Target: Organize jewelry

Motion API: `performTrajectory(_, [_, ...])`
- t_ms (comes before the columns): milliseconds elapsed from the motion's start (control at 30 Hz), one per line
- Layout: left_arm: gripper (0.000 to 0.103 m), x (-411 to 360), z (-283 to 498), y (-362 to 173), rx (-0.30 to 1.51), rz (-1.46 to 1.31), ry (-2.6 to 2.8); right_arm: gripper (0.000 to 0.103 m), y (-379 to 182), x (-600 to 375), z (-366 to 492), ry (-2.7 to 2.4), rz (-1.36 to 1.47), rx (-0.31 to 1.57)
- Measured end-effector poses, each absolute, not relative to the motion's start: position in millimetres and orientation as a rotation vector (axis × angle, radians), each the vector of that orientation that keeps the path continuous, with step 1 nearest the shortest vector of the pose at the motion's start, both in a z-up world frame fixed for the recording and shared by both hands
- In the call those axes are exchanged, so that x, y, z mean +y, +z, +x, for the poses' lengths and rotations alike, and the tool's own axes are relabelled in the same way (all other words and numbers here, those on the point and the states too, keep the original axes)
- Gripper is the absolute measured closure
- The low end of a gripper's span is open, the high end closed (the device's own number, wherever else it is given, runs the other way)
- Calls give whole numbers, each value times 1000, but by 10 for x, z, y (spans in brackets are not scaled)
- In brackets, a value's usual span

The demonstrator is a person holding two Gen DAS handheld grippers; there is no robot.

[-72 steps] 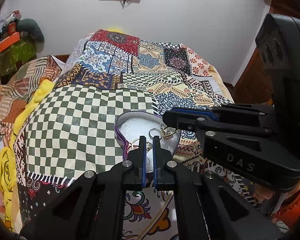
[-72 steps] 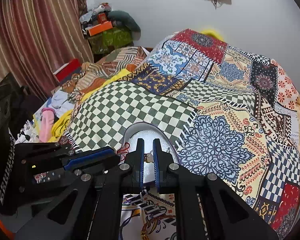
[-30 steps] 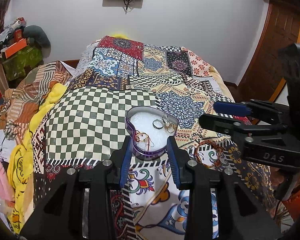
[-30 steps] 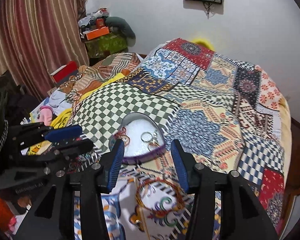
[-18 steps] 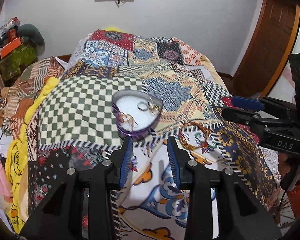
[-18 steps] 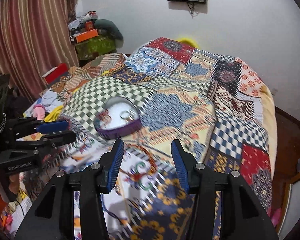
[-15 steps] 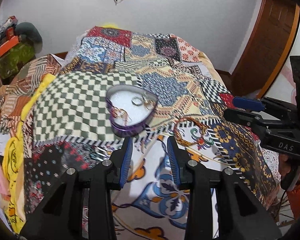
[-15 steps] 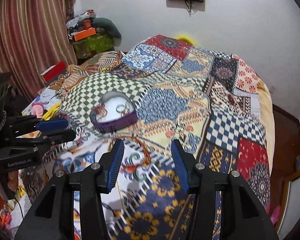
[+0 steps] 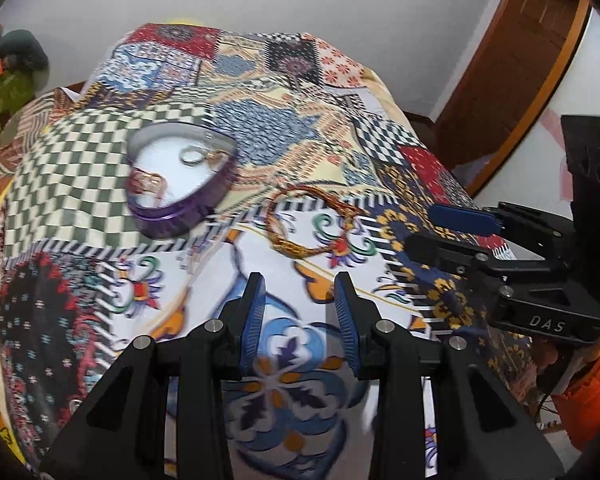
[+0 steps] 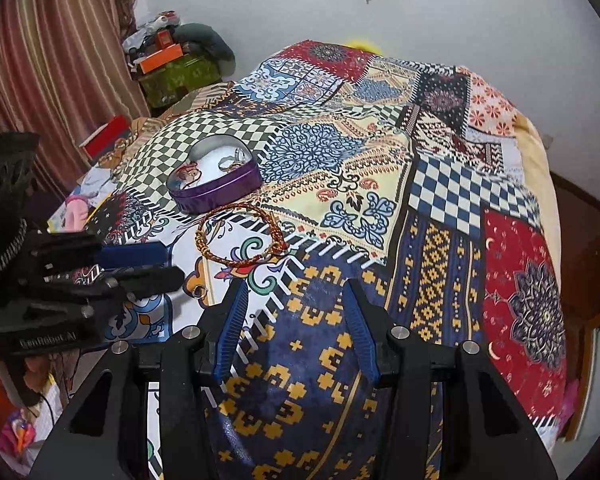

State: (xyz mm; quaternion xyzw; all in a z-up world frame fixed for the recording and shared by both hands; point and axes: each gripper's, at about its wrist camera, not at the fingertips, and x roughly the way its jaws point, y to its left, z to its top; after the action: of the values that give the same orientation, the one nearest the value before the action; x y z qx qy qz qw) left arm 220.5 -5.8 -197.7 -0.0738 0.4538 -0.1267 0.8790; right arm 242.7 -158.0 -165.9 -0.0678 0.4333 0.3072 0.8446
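Both of my grippers hang over the patchwork bedspread point(image 10: 440, 184) with their blue-padded fingers apart and nothing between them — the left gripper point(image 9: 299, 312) and the right gripper point(image 10: 296, 332). From the left wrist, the braided red-and-gold bracelet point(image 9: 300, 220) lies flat on the cloth just beyond the left fingertips, slightly right of the gap, while from the right wrist it point(image 10: 240, 236) sits ahead and to the left of my right fingers. Its loop is a loose oval, long axis running roughly left to right, just this side of the purple heart-shaped tin point(image 10: 216, 184) holding rings — the tin's point faces toward my left.
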Motion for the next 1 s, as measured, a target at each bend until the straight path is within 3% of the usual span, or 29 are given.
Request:
performTrajectory(267, [69, -276, 2216, -2021, 932, -96, -298, 58, -1658, -1604, 2414, 647, -124, 918])
performTrajectory(333, [74, -310, 2212, -2046, 930, -70, -295, 58, -1665, -1606, 2418, 648, -122, 919])
performTrajectory(400, [85, -322, 2211, -2059, 929, -51, -287, 58, -1672, -1600, 2421, 649, -121, 921])
performTrajectory(533, [94, -271, 2211, -2078, 928, -74, -296, 58, -1675, -1586, 2444, 651, -117, 924])
performTrajectory(1000, [94, -7, 2176, -1962, 866, -116, -239, 58, -1680, -1338, 2615, 650, -117, 912])
